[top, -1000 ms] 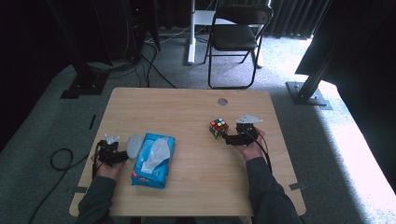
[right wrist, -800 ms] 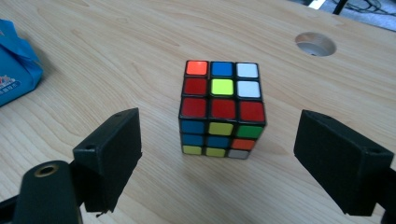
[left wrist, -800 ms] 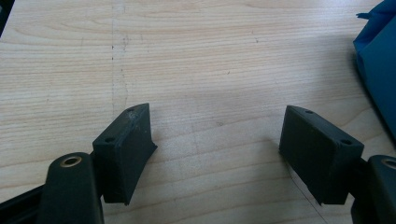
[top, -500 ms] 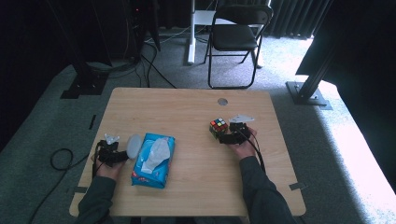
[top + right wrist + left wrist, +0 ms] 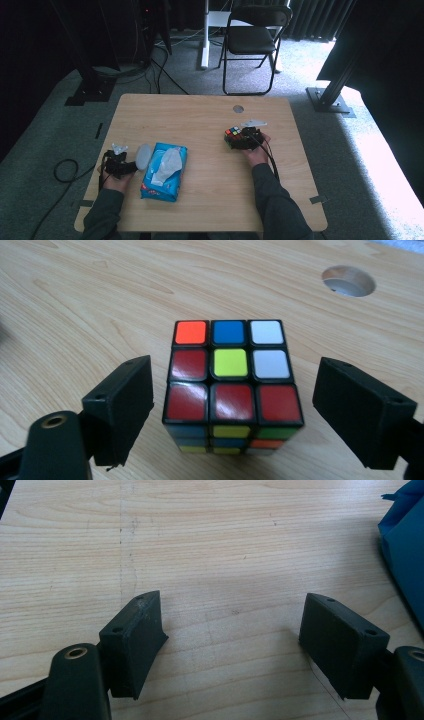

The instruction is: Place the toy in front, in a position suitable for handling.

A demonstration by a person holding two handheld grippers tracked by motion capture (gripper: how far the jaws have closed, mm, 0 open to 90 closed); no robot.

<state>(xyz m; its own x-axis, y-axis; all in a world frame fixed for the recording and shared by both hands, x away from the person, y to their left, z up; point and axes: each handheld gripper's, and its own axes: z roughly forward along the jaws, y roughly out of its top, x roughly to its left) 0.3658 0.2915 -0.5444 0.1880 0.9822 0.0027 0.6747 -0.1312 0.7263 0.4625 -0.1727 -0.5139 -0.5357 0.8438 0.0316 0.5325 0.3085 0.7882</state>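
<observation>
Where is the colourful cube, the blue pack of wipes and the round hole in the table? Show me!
colourful cube (image 5: 233, 371), right gripper view, on its yellow middle sticker on top.
blue pack of wipes (image 5: 163, 170), high view, on its top face.
round hole (image 5: 348, 280), right gripper view, inside the opening.

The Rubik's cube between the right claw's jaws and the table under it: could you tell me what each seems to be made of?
The Rubik's cube looks like hard black plastic with glossy coloured stickers or tiles; the red ones catch the light. The table appears to be pale wood or a wood-look laminate, matt, with grain lines running across it and a round hole cut through it. Which of the two it is, the views leave open.
</observation>
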